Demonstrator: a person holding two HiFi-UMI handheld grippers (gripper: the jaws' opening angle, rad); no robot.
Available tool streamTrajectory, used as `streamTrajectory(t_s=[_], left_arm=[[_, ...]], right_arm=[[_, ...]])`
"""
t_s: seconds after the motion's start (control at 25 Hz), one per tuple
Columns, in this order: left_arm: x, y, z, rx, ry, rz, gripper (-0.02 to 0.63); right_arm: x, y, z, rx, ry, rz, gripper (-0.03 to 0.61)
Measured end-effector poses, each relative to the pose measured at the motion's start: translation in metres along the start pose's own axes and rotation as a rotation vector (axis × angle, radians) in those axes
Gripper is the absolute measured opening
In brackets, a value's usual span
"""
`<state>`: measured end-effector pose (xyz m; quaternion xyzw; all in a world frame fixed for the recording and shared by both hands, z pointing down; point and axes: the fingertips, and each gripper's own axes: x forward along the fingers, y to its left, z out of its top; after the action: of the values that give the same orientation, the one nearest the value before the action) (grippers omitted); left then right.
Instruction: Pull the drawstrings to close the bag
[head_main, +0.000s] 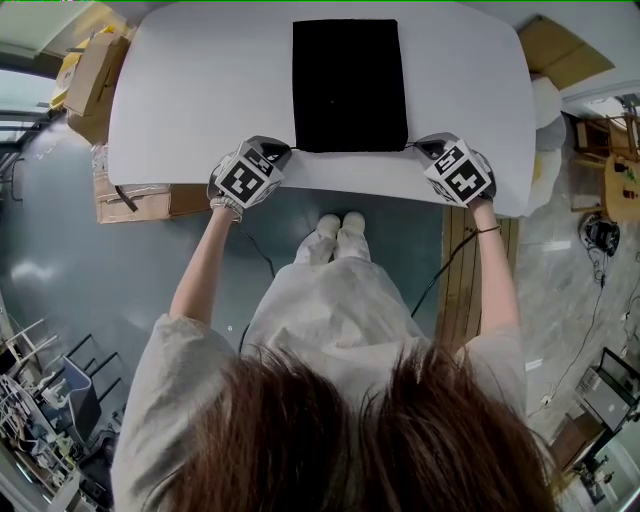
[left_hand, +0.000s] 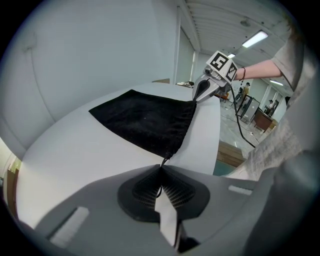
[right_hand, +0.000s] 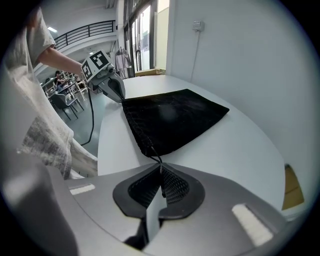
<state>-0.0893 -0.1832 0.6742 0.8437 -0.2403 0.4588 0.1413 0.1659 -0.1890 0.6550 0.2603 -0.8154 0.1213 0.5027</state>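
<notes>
A black bag (head_main: 349, 85) lies flat on the white tabletop (head_main: 200, 100), its near edge facing the person. The left gripper (head_main: 280, 152) points its tip at the bag's near left corner and the right gripper (head_main: 425, 148) at the near right corner (each carries a cube with square markers). Pale shoes (head_main: 340, 227) show below the tabletop's edge. Cardboard boxes (head_main: 95, 75) stand at the left.

White table (head_main: 200, 90), blk bag (head_main: 348, 85) flat on it

Black bag (head_main: 349, 85) flat on white table (head_main: 200, 100), ungathered mouth nearest, drawstrings (right_hand: 156, 158) at both corners.
</notes>
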Motion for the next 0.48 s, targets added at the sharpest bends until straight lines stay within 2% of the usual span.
streamTrajectory(t_s=[0.48], left_arm=[[-0.018, 0.016, 0.018, -0.038, -0.063, 0.064, 0.002]], right_arm=[[-0.023, -0.017, 0.019, 0.011, -0.078, -0.077, 0.012]])
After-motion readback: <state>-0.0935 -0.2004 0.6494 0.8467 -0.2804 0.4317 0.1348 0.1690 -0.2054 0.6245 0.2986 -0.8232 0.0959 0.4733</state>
